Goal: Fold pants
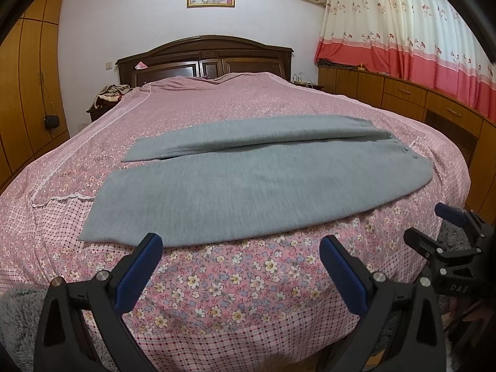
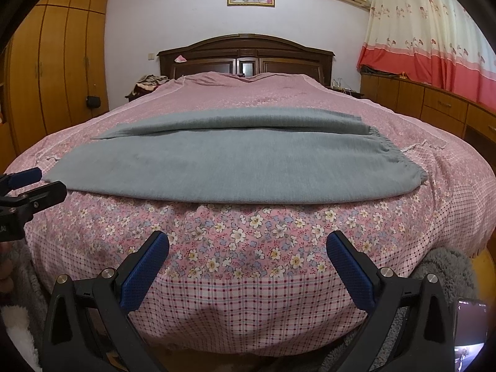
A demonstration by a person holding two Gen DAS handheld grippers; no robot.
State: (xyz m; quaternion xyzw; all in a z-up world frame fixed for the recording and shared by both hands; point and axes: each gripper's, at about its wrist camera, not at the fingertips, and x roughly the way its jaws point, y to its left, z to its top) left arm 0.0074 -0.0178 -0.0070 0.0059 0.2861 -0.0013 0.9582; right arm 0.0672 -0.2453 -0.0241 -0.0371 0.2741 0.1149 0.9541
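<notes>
Grey pants point(image 1: 248, 183) lie flat across the foot of the bed, both legs side by side pointing left, waistband at the right; they also show in the right wrist view point(image 2: 235, 167). My left gripper point(image 1: 240, 248) is open and empty, just short of the pants' near edge, above the bedspread. My right gripper point(image 2: 248, 245) is open and empty, a little further back from the near edge. The right gripper shows at the right edge of the left wrist view point(image 1: 449, 226); the left gripper shows at the left edge of the right wrist view point(image 2: 31, 186).
The bed has a pink floral bedspread point(image 1: 217, 285) and a dark wooden headboard point(image 1: 204, 59). A wooden wardrobe point(image 1: 28, 86) stands at the left. Low cabinets point(image 1: 403, 96) under curtains run along the right. A phone point(image 2: 471, 334) is at the lower right.
</notes>
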